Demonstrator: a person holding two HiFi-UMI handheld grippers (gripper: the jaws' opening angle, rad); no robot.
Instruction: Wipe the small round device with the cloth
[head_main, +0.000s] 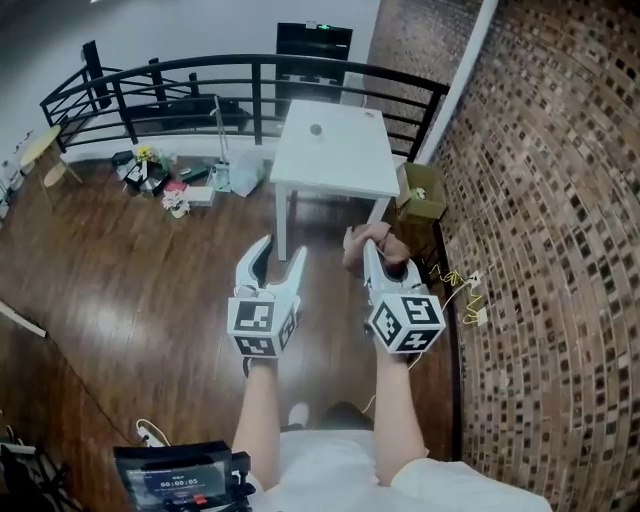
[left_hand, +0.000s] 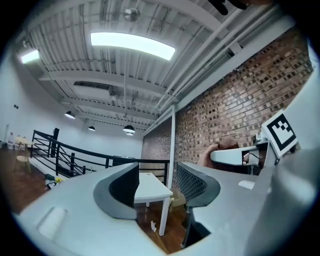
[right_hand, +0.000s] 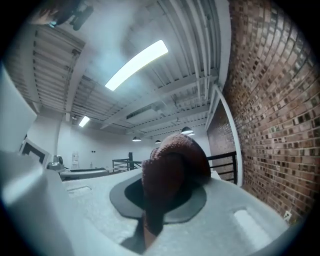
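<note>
The small round device (head_main: 316, 129) lies near the far edge of a white table (head_main: 340, 170), well ahead of both grippers. A dark reddish-brown cloth (head_main: 372, 238) (right_hand: 172, 165) is bunched up between the jaws of my right gripper (head_main: 385, 256) (right_hand: 166, 194), which is shut on it. My left gripper (head_main: 280, 250) (left_hand: 157, 189) is level beside it, with its jaws a little apart and nothing between them. Through that gap the table (left_hand: 150, 187) shows. The left gripper view also catches the right gripper (left_hand: 235, 156) with the cloth (left_hand: 220, 148).
A black railing (head_main: 250, 72) runs behind the table. The brick wall (head_main: 540, 200) lines the right side, with a cardboard box (head_main: 421, 195) and cables (head_main: 465, 292) at its foot. Flowers and clutter (head_main: 170, 185) lie on the wooden floor at left.
</note>
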